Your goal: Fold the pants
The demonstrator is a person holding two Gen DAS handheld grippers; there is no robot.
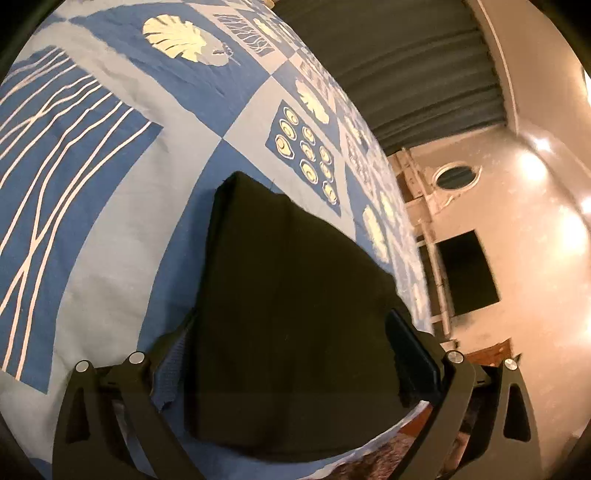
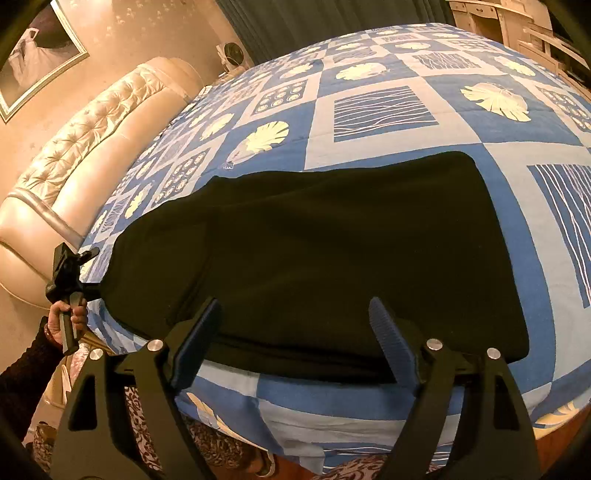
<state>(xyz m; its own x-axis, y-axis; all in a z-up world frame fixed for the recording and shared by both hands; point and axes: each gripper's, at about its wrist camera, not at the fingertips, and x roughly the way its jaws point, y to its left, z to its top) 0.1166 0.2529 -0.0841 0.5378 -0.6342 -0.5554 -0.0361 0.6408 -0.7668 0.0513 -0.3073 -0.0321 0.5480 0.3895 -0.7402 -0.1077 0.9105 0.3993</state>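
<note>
Black pants (image 2: 325,258) lie folded lengthwise on the blue patterned bedspread (image 2: 369,110), near the bed's front edge. My right gripper (image 2: 295,325) is open, its two fingers spread just above the pants' near edge, holding nothing. In the left wrist view the pants (image 1: 288,314) stretch away from the camera. My left gripper (image 1: 288,339) is open with its fingers wide on either side of the pants' end. The left gripper also shows in the right wrist view (image 2: 74,273), held by a hand at the pants' left end.
A padded cream headboard (image 2: 85,147) runs along the left. A framed picture (image 2: 33,51) hangs on the wall. Dark curtains (image 1: 399,62) and white furniture (image 2: 517,26) stand beyond the bed. Patterned fabric (image 2: 207,443) hangs below the bed's front edge.
</note>
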